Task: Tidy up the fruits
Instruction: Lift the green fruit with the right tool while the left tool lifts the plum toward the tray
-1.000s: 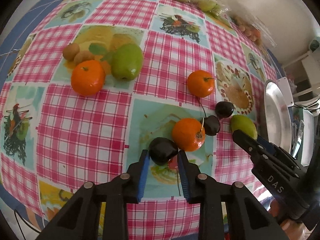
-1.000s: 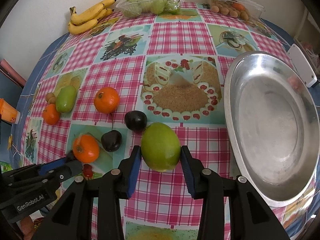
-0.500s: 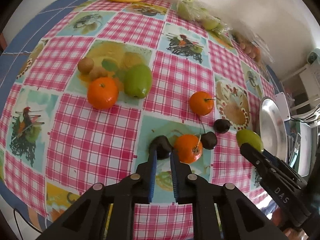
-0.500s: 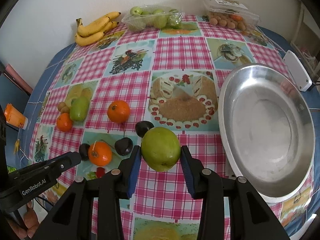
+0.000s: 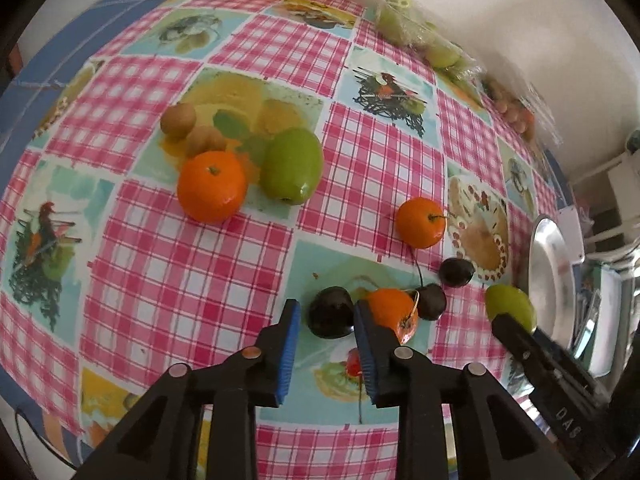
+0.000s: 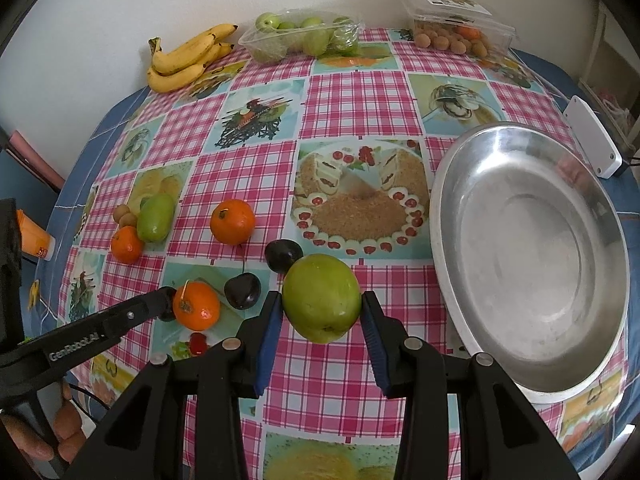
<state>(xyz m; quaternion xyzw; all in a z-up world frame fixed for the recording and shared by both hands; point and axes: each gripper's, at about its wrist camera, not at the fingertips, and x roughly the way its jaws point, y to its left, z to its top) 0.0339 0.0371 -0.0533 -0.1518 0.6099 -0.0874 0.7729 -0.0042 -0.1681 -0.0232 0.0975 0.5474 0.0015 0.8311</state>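
Jaws: right gripper [image 6: 320, 316] clamps green mango [image 6: 321, 297]; left gripper [image 5: 324, 320] apart.

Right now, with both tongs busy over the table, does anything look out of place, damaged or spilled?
Nothing spilled or damaged. The right tongs hold the large green fruit clear of the cloth, beside the empty round metal tray. The left tongs straddle the dark plum with a gap, not gripping it.

A round table [image 6: 120, 120] under a checked cloth [image 6: 360, 96] stands against a white wall [image 6: 100, 20].
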